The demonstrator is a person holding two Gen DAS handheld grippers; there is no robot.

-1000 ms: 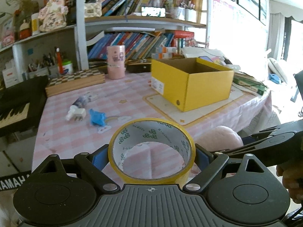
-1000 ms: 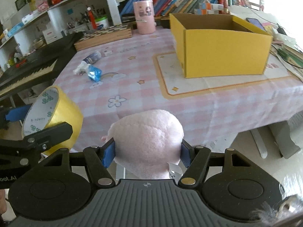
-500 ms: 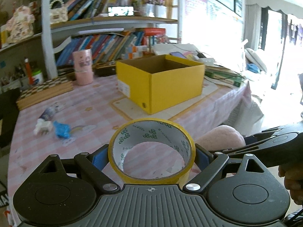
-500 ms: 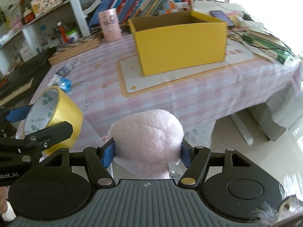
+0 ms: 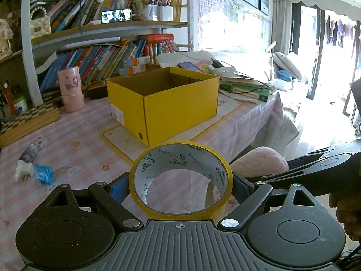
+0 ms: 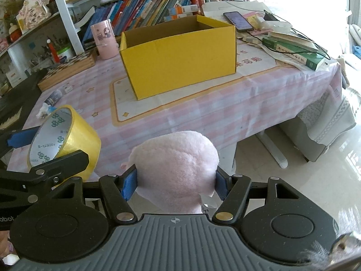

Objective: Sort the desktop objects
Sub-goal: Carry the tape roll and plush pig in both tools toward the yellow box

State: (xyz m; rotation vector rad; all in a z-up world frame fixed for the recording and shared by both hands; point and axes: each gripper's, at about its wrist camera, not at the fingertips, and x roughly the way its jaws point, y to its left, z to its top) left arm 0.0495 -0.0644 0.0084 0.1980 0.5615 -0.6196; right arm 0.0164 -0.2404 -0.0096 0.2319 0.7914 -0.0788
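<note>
The surface (image 6: 259, 85), draped in a pink checked cloth, is carrying the yellow box (image 6: 180, 61), which is standing open-topped on a pale mat near the middle. Judging by the task, both held things are heading for that box. To do this well, each one should be travelling clear above the near wall before any release, going in one at a time so the two tools are not crowding each other over the opening.

The pink plush toy (image 6: 178, 169) is sitting squeezed in the right gripper (image 6: 177, 181), whose blue pads are pressing into its sides at a middling spread, off the near edge of the surface. The yellow tape roll (image 5: 180, 178) is being held across its width by the left gripper (image 5: 178, 186), spread wide and clamping it, hole facing the camera. A small bottle (image 5: 28, 155) and a blue wrapper (image 5: 42, 174) are lying far left, untouched.
</note>
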